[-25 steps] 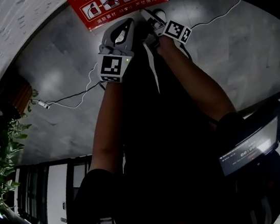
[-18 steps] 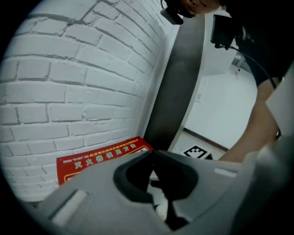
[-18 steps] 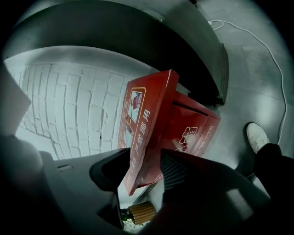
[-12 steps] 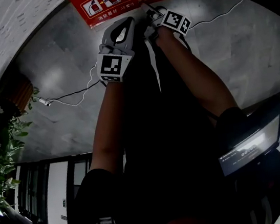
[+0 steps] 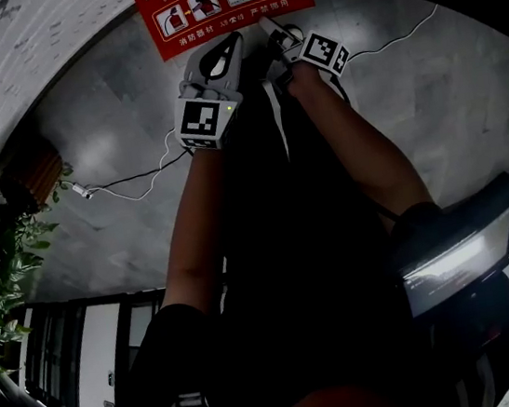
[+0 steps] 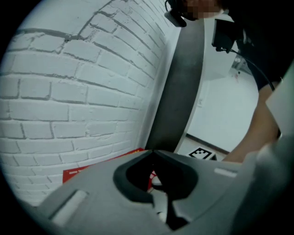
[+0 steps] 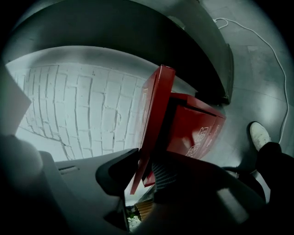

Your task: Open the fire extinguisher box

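Note:
The red fire extinguisher box (image 5: 225,4) stands against the white brick wall, its top printed with white instruction pictures. In the right gripper view its red lid (image 7: 154,105) is tilted up from the box body (image 7: 195,131). My right gripper (image 7: 144,172) has the lid's front edge between its jaws, which are closing onto it. In the head view this gripper (image 5: 265,25) reaches the box's front edge. My left gripper (image 5: 233,39) hovers just beside it, jaws together and empty. In its own view the left gripper (image 6: 154,153) points over the red box (image 6: 92,166).
A white cable (image 5: 129,180) trails over the grey tiled floor. A potted plant (image 5: 1,271) stands at the left. The brick wall (image 6: 69,92) rises behind the box. A lit screen (image 5: 455,259) is strapped on the person's right arm. A white shoe (image 7: 259,135) rests on the floor.
Both grippers have stayed at the box's front edge. The right gripper has edged slightly closer to the lid. The left gripper has barely moved.

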The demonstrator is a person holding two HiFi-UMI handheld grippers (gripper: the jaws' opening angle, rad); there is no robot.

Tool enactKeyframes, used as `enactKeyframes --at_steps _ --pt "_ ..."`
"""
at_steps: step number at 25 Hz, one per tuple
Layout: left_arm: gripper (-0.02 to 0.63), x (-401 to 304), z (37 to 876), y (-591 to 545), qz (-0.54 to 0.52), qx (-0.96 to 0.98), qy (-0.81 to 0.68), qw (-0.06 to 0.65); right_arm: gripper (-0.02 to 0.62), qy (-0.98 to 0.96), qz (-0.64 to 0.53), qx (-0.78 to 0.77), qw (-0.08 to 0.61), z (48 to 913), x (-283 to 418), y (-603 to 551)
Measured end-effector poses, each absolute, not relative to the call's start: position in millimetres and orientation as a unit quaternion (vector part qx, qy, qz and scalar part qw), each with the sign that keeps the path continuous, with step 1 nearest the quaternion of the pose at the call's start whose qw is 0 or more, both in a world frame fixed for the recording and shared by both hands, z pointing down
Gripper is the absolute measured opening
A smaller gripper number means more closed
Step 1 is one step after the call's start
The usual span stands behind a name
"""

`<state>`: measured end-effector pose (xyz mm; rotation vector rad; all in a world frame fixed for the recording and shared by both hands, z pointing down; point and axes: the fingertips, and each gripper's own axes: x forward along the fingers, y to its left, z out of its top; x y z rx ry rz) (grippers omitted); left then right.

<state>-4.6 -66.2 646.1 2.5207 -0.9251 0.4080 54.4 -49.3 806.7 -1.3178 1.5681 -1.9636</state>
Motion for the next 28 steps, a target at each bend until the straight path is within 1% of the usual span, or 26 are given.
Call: enactKeyframes --at_steps 7,13,20,28 --pt "0.002 -11 609 -83 0.134 0.911 -0.345 0.181 0.094 0.559 -0.675 -0.451 0.169 770 52 -62" --pt "0.002 -18 607 -80 0.132 0.912 -0.350 0.167 0.094 0.572 -0.663 -0.441 0.195 761 52 -70" --pt "0.002 -28 569 -125 0.115 0.910 -0.361 0.167 0.094 0.601 -0.639 -0.431 0.211 702 46 -135" --pt "0.002 -45 560 -142 0.112 0.905 -0.375 0.164 0.089 0.629 -0.615 -0.427 0.209 678 42 -189"
